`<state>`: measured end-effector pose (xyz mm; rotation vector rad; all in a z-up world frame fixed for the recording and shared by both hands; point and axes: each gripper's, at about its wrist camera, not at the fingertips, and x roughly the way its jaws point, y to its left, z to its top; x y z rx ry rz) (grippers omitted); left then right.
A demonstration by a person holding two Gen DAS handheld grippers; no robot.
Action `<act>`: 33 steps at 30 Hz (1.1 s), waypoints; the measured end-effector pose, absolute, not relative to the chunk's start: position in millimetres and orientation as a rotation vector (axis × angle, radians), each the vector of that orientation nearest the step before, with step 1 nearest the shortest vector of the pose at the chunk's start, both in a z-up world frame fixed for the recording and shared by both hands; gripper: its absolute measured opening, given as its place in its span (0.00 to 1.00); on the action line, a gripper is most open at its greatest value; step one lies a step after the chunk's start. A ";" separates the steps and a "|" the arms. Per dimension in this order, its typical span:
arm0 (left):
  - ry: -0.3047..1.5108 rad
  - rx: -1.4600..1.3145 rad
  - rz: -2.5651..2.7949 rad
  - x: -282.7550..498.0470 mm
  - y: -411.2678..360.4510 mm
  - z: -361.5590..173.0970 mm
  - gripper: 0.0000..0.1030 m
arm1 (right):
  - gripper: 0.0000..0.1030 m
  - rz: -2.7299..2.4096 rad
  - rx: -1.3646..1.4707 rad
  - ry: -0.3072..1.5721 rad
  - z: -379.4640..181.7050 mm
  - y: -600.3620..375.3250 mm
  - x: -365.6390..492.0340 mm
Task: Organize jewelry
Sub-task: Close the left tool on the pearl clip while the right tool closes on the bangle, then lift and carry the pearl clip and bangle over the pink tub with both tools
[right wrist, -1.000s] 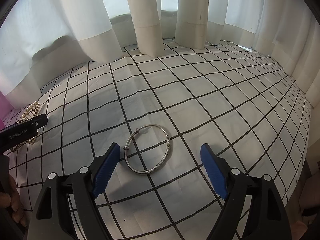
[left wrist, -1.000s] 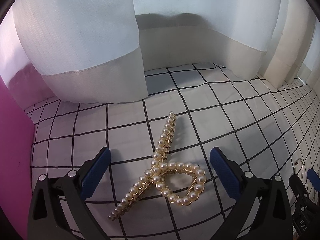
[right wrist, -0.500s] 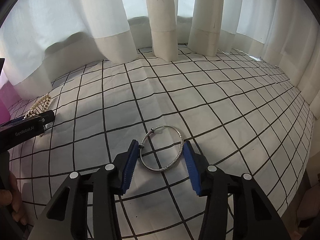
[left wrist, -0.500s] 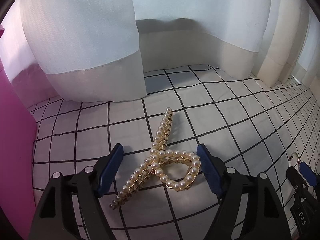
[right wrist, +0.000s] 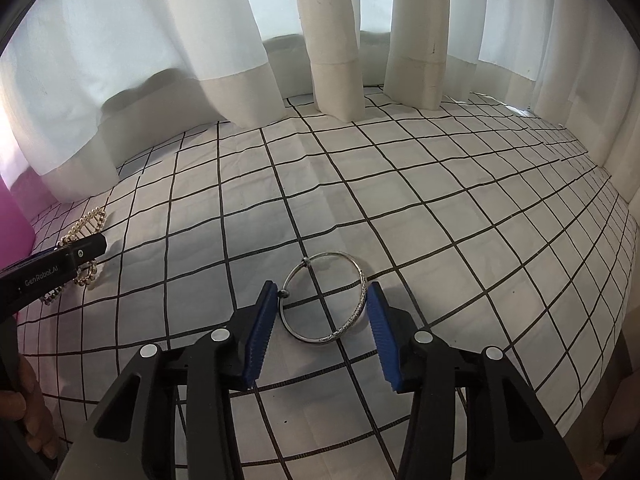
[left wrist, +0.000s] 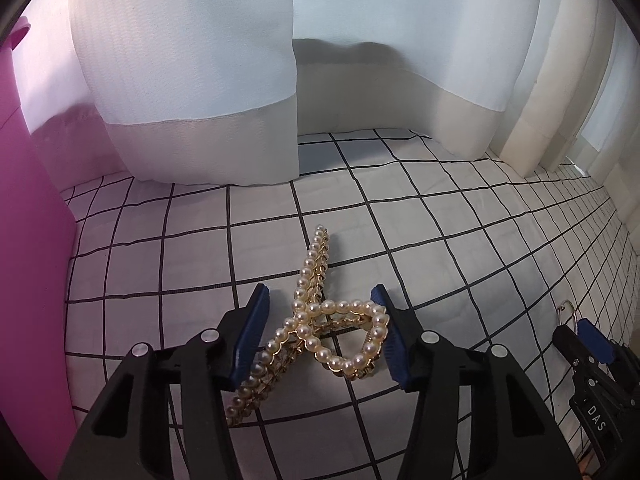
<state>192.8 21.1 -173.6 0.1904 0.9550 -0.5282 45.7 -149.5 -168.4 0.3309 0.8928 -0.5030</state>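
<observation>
Left wrist view: left gripper [left wrist: 320, 338] closing around pearl hair claw clip [left wrist: 320, 328]; right blue pad touching the clip's looped end, left pad against the beaded arm, clip's long toothed end jutting forward over the checked cloth [left wrist: 440, 208]; pink box [left wrist: 32, 264] at far left, white curtain [left wrist: 192, 80] hanging behind; right gripper's tip and a sliver of bangle at the right edge.
Right wrist view: right gripper [right wrist: 322, 322] half closed, both blue pads pressing the sides of silver bangle [right wrist: 324, 300], bangle lying flat on the cloth between them; left gripper at the left edge over the pearl clip, well apart from the bangle; fingers of 1 hand [right wrist: 28, 412] at lower left.
</observation>
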 end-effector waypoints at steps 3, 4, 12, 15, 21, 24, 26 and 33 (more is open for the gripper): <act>0.954 0.190 -0.528 191.6 27.2 -169.6 0.49 | 0.43 -0.493 0.332 0.888 -165.9 -146.9 45.2; 0.955 0.186 -0.526 190.7 28.6 -167.7 0.49 | 0.43 -0.490 0.333 0.887 -164.6 -146.0 45.1; 0.954 0.174 -0.547 186.7 40.4 -151.1 0.42 | 0.43 -0.472 0.340 0.877 -157.4 -145.4 42.5; 0.962 0.158 -0.553 188.4 41.9 -149.9 0.40 | 0.43 -0.472 0.342 0.874 -155.4 -146.5 41.2; 0.964 0.150 -0.554 188.6 39.3 -150.4 0.39 | 0.43 -0.478 0.347 0.865 -152.3 -146.7 36.7; 0.960 0.150 -0.555 187.0 38.3 -149.1 0.39 | 0.43 -0.480 0.351 0.861 -150.6 -146.6 35.1; 0.958 0.151 -0.558 185.5 38.2 -147.4 0.39 | 0.43 -0.480 0.354 0.857 -148.5 -146.1 34.3; 0.929 0.171 -0.561 175.3 37.2 -132.7 0.39 | 0.43 -0.473 0.345 0.848 -132.8 -145.0 29.5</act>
